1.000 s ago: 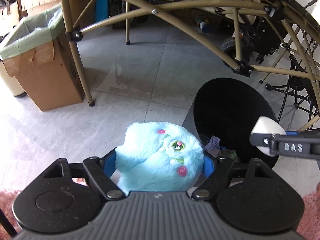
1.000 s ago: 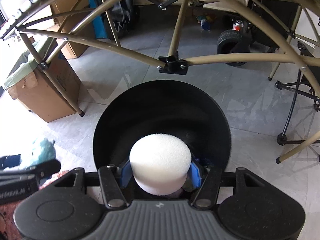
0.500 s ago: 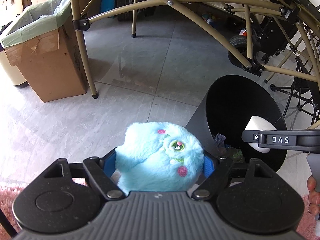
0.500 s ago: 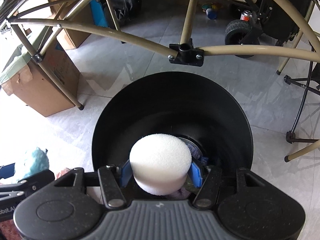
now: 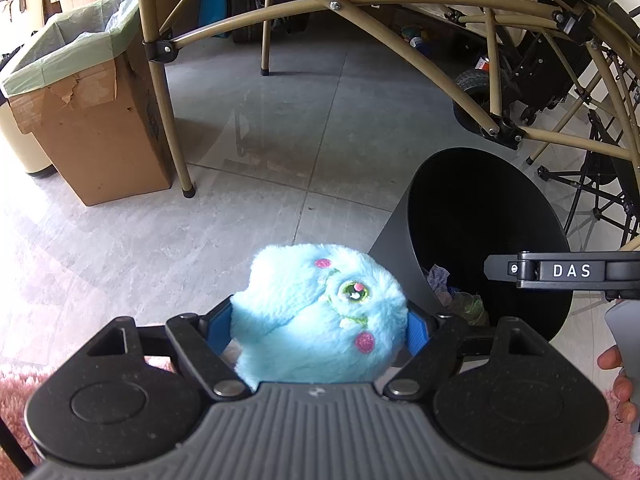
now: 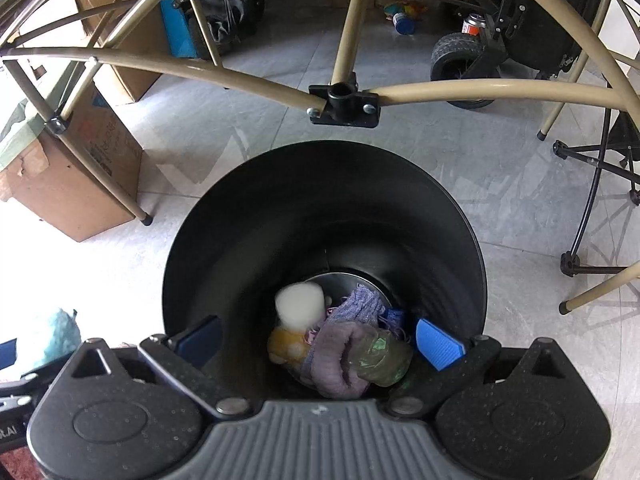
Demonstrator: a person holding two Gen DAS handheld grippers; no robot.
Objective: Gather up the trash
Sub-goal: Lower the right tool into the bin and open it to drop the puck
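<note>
My left gripper (image 5: pixel 320 326) is shut on a fluffy light-blue plush toy (image 5: pixel 320 312) with pink spots, held just left of the black bin (image 5: pixel 480 208). My right gripper (image 6: pixel 320 338) hangs over the bin's mouth (image 6: pixel 320 184), its jaws opening wide with nothing between them. The white foam puck (image 6: pixel 300 302) appears blurred inside the bin, down among a purple cloth (image 6: pixel 340 356), a yellow plush (image 6: pixel 286 350) and a green wrapper (image 6: pixel 382 356). In the left wrist view the right gripper's black finger (image 5: pixel 560 272) reaches across the bin.
Tan folding-frame tubes (image 6: pixel 460 90) arch over the grey tiled floor. A cardboard box lined with a green bag (image 5: pixel 88 92) stands at the left. A wheeled cart (image 6: pixel 464 60) and a black stand (image 6: pixel 592 184) are at the right. Pink rug (image 5: pixel 16 400) lies below.
The right gripper's jaws have sprung apart and the white foam puck has dropped from them into the bin. The left gripper still holds the blue plush in the same place.
</note>
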